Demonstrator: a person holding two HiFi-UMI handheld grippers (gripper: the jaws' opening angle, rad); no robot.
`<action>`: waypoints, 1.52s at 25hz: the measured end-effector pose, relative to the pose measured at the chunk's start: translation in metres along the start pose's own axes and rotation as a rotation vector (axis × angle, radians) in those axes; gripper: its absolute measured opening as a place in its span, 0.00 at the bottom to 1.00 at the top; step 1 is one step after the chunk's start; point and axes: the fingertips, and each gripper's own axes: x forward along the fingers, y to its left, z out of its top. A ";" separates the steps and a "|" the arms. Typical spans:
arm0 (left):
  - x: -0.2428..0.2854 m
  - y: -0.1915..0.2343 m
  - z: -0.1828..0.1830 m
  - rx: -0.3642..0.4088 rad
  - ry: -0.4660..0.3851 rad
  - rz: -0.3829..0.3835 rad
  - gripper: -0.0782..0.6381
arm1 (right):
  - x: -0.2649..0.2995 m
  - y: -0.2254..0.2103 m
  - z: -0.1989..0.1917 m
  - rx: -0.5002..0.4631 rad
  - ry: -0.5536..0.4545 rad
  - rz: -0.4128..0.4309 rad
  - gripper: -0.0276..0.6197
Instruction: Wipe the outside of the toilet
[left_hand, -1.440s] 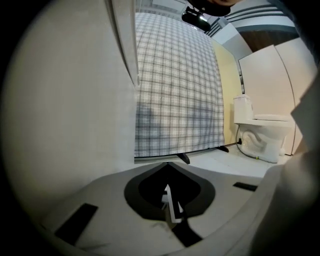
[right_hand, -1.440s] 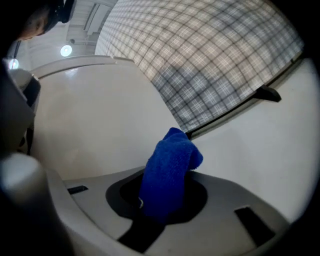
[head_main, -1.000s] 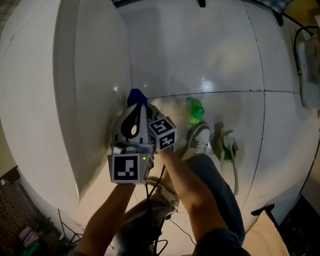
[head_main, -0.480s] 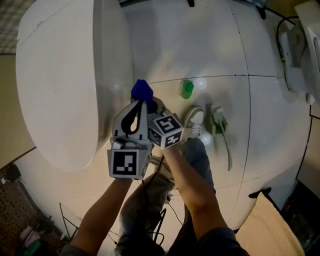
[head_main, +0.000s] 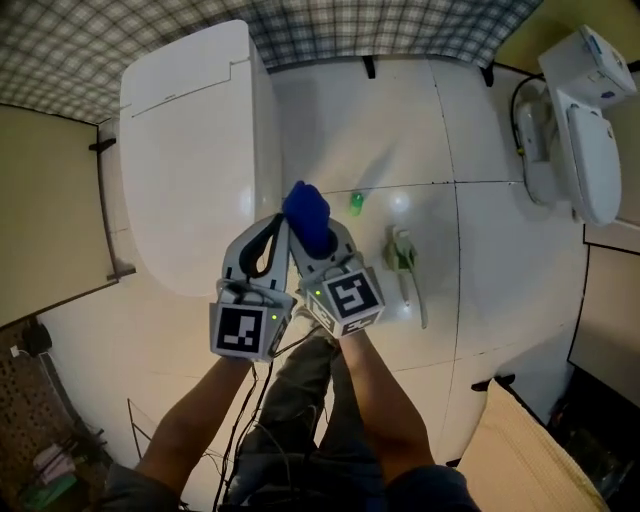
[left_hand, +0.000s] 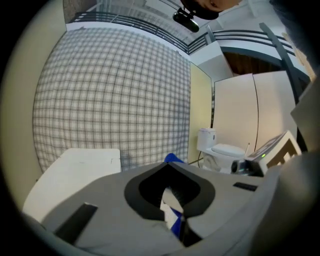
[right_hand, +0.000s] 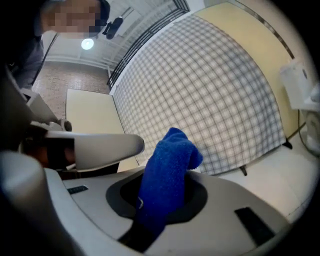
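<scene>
Two grippers sit side by side near mid-frame in the head view, both pointing toward the checked wall.

Left gripper: jaws together at the tips, forming a closed loop, nothing clamped. Its own view shows the same, tips meeting, with a bit of blue and white showing through the loop opening; I can't tell what that is.

Right gripper: jaws clamped on a blue cloth. The cloth sticks out past the jaw tips as a bunched wad. In the right gripper view the cloth rises from between the jaws and folds over at the top.

Toilet: white, lid down, to the left of both grippers and backed against the checked wall. The cloth is just beside its right flank; whether it touches, I can't tell. In the left gripper view the toilet's flat white top is low left, below the wall.

Floor: white glossy tiles. A small green bottle stands near the cloth, to its right. A pale green long-handled item lies further right. A second toilet is well apart at far right, also seen in the left gripper view. A beige panel is at far left.
</scene>
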 end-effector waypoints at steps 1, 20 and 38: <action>-0.005 -0.001 0.019 -0.006 -0.020 0.001 0.13 | -0.007 0.008 0.023 -0.021 -0.007 -0.009 0.16; -0.073 -0.011 0.095 0.126 -0.118 -0.277 0.13 | -0.067 0.076 0.114 -0.100 -0.112 -0.337 0.16; -0.232 -0.035 -0.113 0.233 0.040 -0.640 0.13 | -0.145 0.190 -0.131 0.117 -0.161 -0.602 0.16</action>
